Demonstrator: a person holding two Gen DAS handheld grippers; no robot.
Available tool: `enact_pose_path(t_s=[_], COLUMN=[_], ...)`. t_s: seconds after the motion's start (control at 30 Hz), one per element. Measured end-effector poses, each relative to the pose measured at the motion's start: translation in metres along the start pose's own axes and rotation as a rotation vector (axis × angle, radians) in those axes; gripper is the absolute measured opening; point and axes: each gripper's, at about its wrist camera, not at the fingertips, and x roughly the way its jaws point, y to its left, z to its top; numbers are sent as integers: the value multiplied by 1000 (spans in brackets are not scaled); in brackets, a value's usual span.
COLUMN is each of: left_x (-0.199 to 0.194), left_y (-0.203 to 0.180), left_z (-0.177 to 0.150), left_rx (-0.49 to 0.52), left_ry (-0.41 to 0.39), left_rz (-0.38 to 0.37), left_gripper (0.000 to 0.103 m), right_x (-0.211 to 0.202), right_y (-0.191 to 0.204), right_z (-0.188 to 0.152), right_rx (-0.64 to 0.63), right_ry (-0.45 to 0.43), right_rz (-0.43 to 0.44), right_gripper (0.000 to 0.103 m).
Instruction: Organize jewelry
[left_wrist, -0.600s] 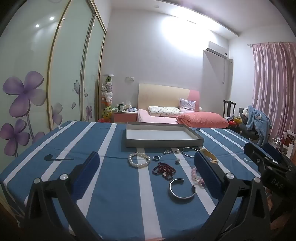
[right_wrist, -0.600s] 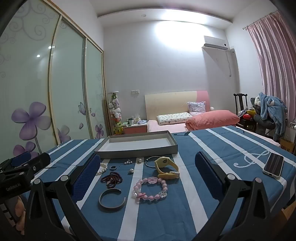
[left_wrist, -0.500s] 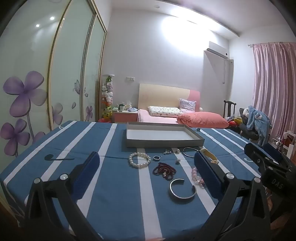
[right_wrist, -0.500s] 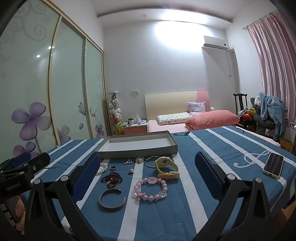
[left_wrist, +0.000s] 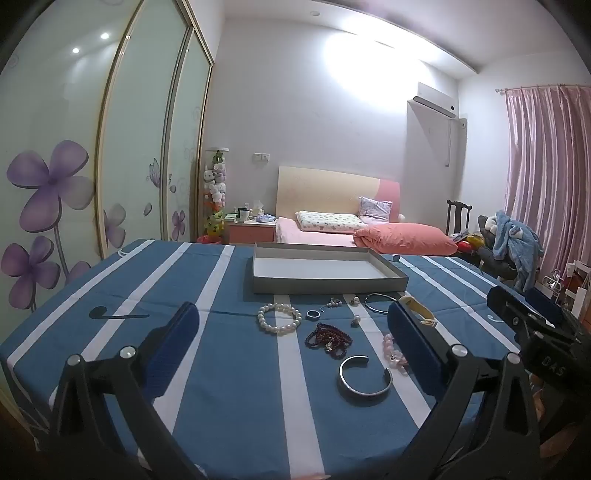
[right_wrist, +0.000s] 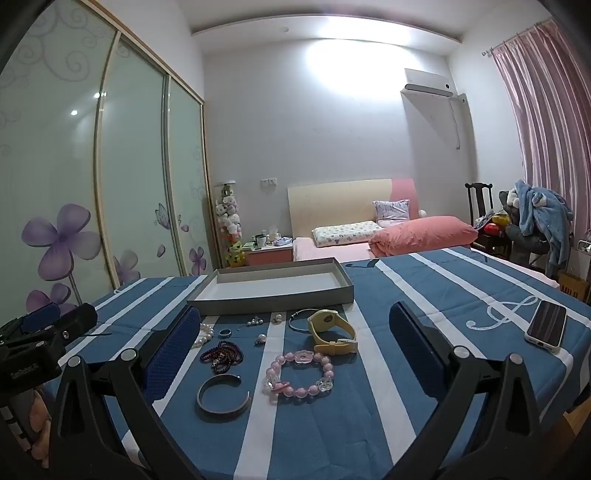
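A shallow grey tray (left_wrist: 328, 285) (right_wrist: 273, 298) with a white floor sits empty on the blue striped table. In front of it lie a pearl bracelet (left_wrist: 279, 318), a small ring (left_wrist: 313, 314), dark red beads (left_wrist: 328, 338) (right_wrist: 221, 355), a silver cuff (left_wrist: 365, 374) (right_wrist: 222, 397), a pink bead bracelet (right_wrist: 299, 374), a yellow watch (right_wrist: 332, 332), a thin bangle (left_wrist: 378, 301) and small pearl pieces. My left gripper (left_wrist: 291, 347) is open and empty, held above the table's near edge. My right gripper (right_wrist: 295, 350) is open and empty, to the right of it.
A phone (right_wrist: 546, 328) lies on the table at the right. The table's front edge is just below both grippers. Behind the table are a bed (right_wrist: 388, 236), a wardrobe with flower doors (left_wrist: 74, 184) and a chair with clothes (right_wrist: 535, 221).
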Motion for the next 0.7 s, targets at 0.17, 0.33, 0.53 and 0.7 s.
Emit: enact_pose_path(t_s=[0.17, 0.33, 0.53, 0.7], left_x=[0, 0, 0, 0], left_y=[0, 0, 0, 0], left_z=[0, 0, 0, 0], left_rx=[0, -1, -2, -3], left_ry=[1, 1, 1, 2], left_rz=[0, 1, 0, 0], left_gripper=[99, 99, 99, 99], right_x=[0, 0, 0, 0], right_y=[0, 0, 0, -1], right_z=[1, -3, -3, -4], right_rx=[2, 3, 4, 5], right_ry=[2, 4, 5, 6], right_rz=[0, -1, -1, -1], right_gripper=[101, 101, 101, 101])
